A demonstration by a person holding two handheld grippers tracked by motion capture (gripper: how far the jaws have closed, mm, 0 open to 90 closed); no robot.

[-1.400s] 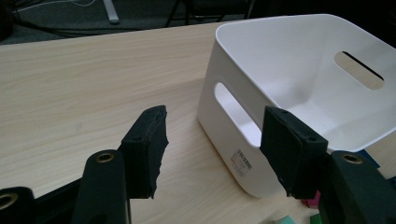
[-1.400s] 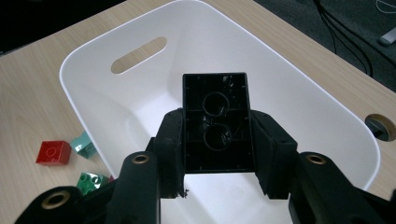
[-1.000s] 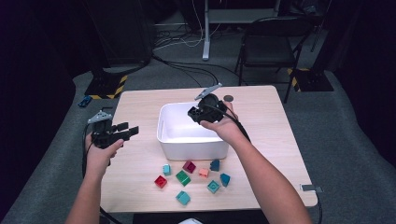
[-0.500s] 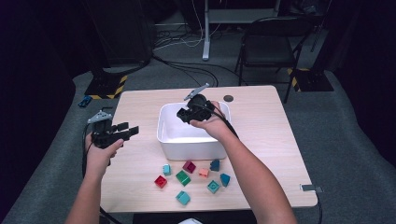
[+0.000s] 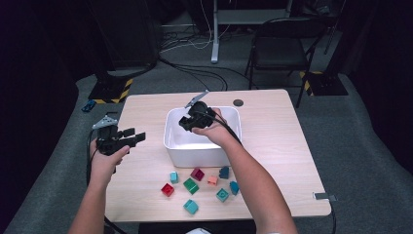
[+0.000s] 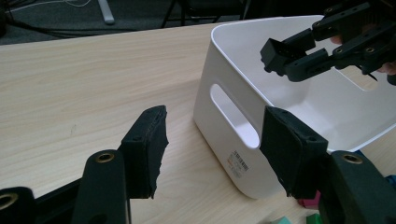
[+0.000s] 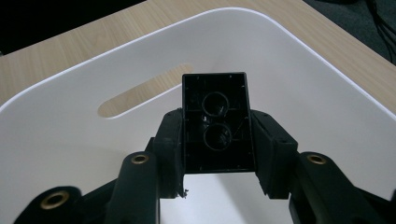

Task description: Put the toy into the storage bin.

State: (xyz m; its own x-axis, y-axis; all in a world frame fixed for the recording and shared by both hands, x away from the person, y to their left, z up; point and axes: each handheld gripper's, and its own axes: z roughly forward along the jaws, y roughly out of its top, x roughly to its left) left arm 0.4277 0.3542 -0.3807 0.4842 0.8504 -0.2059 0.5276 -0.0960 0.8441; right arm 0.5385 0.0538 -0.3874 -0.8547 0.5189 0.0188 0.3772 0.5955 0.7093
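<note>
Right gripper view: our right gripper (image 7: pixel 217 154) clamps a black brick (image 7: pixel 217 123), hollow underside facing us.
Brick location: over the white bin (image 7: pixel 327 88).
Left gripper (image 6: pixel 212 149): we hold it half open, empty, beside the bin.

Chair (image 5: pixel 281 48) — cables (image 5: pixel 195 73) behind table (image 5: pixel 272 146).

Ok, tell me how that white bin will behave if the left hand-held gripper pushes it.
The white bin looks like thin rigid plastic and holds nothing, so it is probably light and would slide on the smooth wooden table. Its wide, low shape makes tipping unlikely; a push near one corner might turn it.
</note>
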